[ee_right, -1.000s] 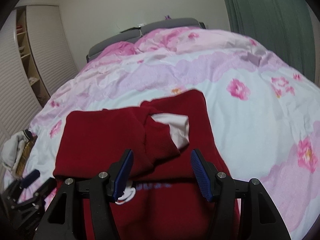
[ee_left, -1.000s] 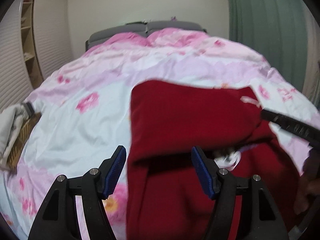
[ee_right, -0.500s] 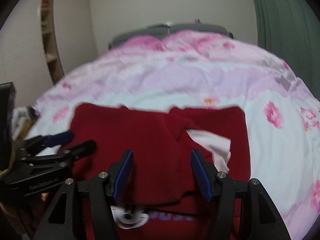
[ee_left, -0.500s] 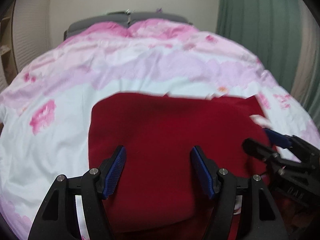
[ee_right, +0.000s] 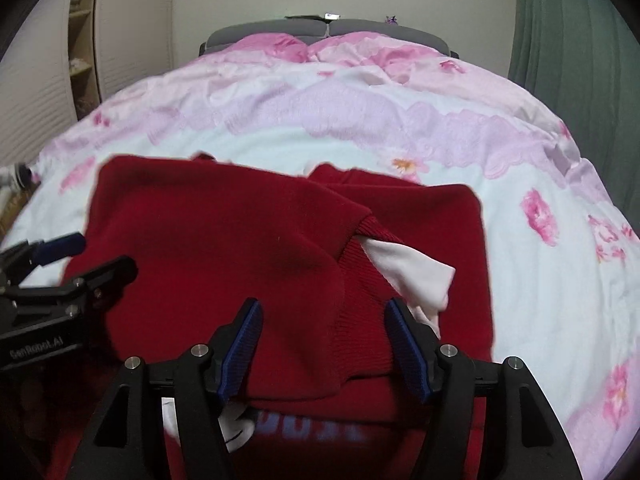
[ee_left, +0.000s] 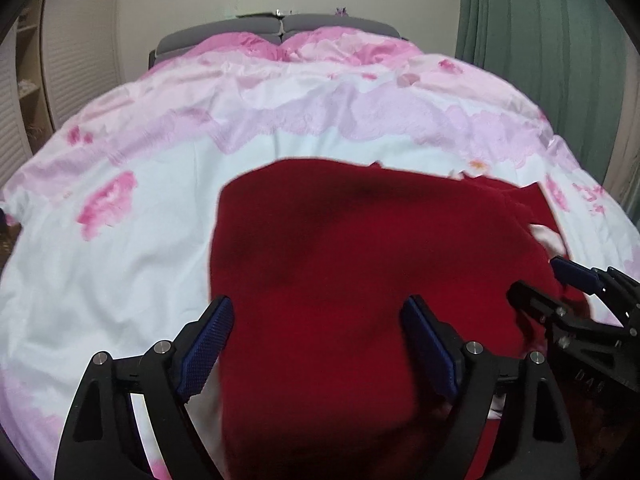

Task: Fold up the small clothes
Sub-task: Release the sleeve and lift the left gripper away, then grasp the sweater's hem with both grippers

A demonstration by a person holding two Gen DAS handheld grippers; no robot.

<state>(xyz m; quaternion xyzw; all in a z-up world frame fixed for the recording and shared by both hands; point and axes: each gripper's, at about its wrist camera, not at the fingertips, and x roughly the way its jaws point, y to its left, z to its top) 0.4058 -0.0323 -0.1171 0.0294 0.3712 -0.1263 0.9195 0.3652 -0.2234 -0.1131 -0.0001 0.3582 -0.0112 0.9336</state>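
I'm over the bed now, both tongs angled down at the red sweater, which lies on the pink-flowered quilt near my edge of the mattress. It's folded over on itself: the top layer is plain red, and beneath its near edge, in the right view, a strip of blue lettering and a white cartoon patch peek out. The folded bundle spreads wider across the bed than it runs toward the headboard, so its long axis lies side to side in front of me. The collar end seems to point away from me, toward the pillows, though the far edge is blurred. A ribbed red cuff crosses the right half at a slant, with a white inner sleeve poking out of it toward the right. My left tongs are spreading apart at this moment; the sweater's left part sits between the blue pads, which stand clear of the cloth with the left one out over the quilt. My right tongs are easing apart too, straddling the fold and cuff, pads not pinching anything that I can see. Each tool shows in the other's view, low at the sweater's side. A green curtain hangs to the right, shelves to the left.
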